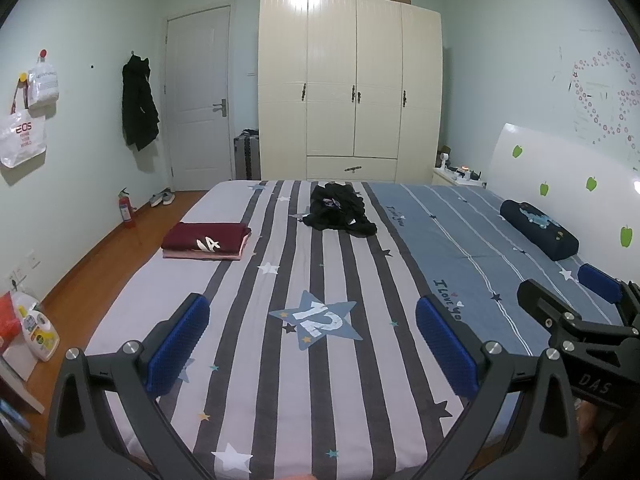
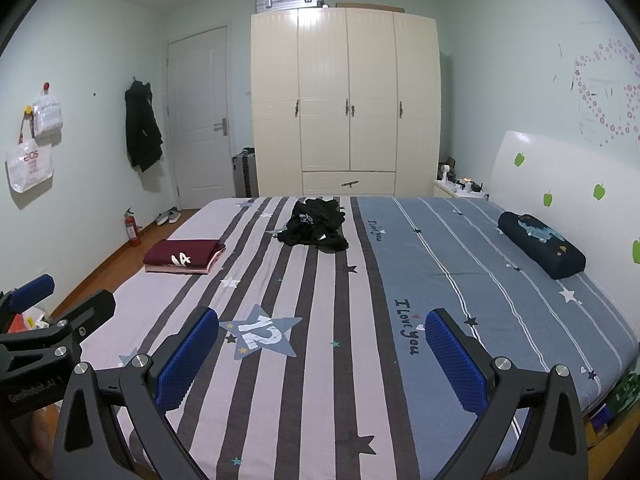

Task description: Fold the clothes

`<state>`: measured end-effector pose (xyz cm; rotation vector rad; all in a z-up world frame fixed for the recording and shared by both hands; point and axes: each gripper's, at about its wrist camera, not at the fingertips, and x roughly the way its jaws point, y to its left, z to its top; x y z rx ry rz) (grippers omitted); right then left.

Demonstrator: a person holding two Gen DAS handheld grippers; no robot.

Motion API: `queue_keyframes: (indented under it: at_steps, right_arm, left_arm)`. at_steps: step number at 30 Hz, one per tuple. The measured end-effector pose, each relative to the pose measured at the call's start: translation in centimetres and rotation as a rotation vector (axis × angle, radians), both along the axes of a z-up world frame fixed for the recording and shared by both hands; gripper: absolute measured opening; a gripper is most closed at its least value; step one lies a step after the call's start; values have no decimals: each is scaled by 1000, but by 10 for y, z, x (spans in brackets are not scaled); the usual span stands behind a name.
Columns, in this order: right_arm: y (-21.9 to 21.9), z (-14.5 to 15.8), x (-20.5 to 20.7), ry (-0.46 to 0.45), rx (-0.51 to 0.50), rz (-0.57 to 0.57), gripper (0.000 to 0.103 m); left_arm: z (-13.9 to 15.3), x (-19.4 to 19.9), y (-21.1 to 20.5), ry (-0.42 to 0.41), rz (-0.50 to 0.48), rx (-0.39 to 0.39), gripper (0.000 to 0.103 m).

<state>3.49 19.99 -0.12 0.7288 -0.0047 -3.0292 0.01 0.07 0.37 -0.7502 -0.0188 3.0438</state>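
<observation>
Hovering wide-open, empty, left gripper (image 1: 312, 344) and right gripper (image 2: 322, 354) are facing crumpled black garment (image 1: 339, 211); advise reaching far, pinching separate edges.

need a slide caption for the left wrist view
Open left gripper above a striped bed, facing a crumpled black garment and a folded maroon stack.
</observation>
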Motion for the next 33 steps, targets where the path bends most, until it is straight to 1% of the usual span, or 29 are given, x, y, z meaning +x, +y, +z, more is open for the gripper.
queue_keyframes:
  at_steps: [4,9,12,22,25,33]
  right_arm:
    - [0,0,2,3,0,0,102]
    - [1,1,2,3,-3,1,102]
    - [0,1,3,4,-4,1,102]
    - [4,7,4,2,-10,1,102]
    - [4,8,5,7,-10,-1,102]
    - [7,9,6,4,-14,0,102]
  left_arm:
    - [1,-1,0,5,-1,1,102]
    - [-9,-2,-1,10,1,4,102]
    - [-5,2,-2,11,-2,0,102]
    - [-10,4,-2,24,-2,2,102]
    - [2,3,-3,18,-4,2,102]
    - [1,6,-3,25,-5,1,102]
